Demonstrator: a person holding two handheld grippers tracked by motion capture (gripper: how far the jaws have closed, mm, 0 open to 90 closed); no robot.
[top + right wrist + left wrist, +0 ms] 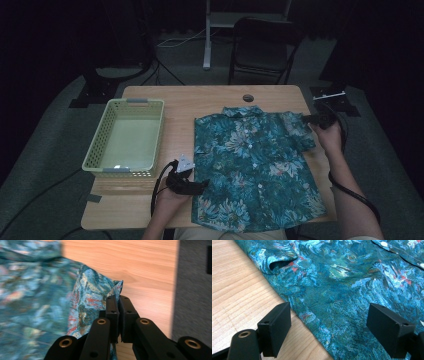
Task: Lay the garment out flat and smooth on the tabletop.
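We see a teal short-sleeved shirt (252,165) with a pale floral print and white buttons, spread flat on the right half of the desk (180,100). Our right gripper (117,312) pinches the sleeve's edge tight; our left gripper (328,332) hovers wide open over the hem. We read no labels.
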